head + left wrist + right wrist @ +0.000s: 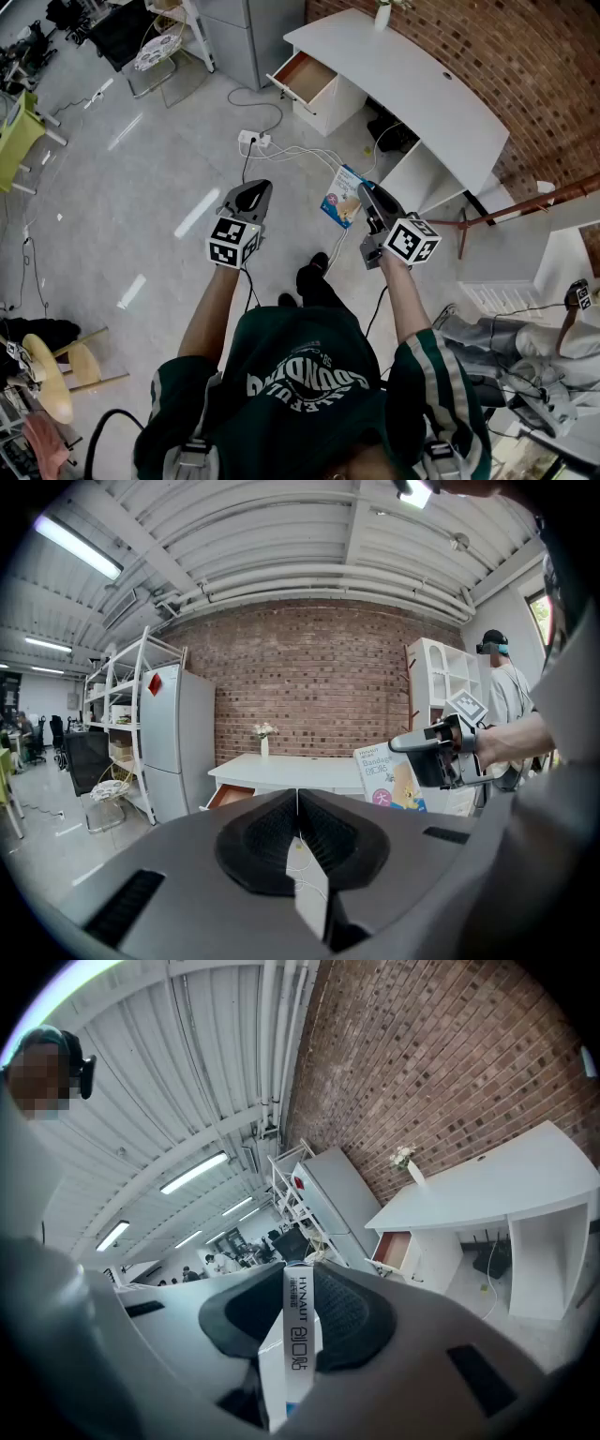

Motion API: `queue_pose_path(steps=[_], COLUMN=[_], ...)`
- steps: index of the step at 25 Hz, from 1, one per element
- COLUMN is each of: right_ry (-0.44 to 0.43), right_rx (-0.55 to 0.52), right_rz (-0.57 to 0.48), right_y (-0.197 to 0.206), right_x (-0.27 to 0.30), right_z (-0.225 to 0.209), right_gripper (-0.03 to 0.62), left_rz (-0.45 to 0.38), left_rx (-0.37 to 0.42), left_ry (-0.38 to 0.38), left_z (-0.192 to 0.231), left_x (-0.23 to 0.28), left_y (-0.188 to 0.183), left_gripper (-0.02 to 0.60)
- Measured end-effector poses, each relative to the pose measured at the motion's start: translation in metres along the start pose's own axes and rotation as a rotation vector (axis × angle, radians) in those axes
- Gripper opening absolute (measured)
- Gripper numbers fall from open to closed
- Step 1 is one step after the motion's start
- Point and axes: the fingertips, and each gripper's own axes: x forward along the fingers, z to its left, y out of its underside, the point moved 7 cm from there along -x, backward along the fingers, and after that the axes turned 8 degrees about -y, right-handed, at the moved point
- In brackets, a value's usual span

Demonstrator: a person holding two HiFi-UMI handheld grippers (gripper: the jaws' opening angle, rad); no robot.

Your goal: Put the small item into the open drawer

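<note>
Since the box is pinched edge-on between the jaws of the right gripper, well apart from the drawer, the step in hand is, I judge, the carry. Keep the squeeze steady, because a thin carton can twist in the pads. Walk it to the drawer's open front, bring it over the tray, and lower it inside before letting go. The left gripper is clenched on nothing and hangs beside the right one; it is best held aside. The drawer stands pulled out at one end of a white desk set against a brick wall. On the grey floor between person and desk lie a power strip and loose cables, which are likely to catch a foot.
</note>
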Motion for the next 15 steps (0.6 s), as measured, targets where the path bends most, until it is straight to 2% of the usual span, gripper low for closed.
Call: queue_pose_path(steps=[8,15], right_ry=[-0.049,-0.052], right_rx=[-0.004,0.003], right_rz=[0.043,0.052], right_y=[0.009,0.015], right_x=[0.003,0.008], right_z=[0.008,0.012], right_gripper=[0.107,0.107], left_rz=[-0.003,-0.004], left_rx=[-0.009,-0.014], left_ry=[-0.021,-0.032], left_z=[-0.002,0.002], left_x=[-0.007,-0.014], left_y=[0.001,0.005], left_gripper=[0.020,0.020])
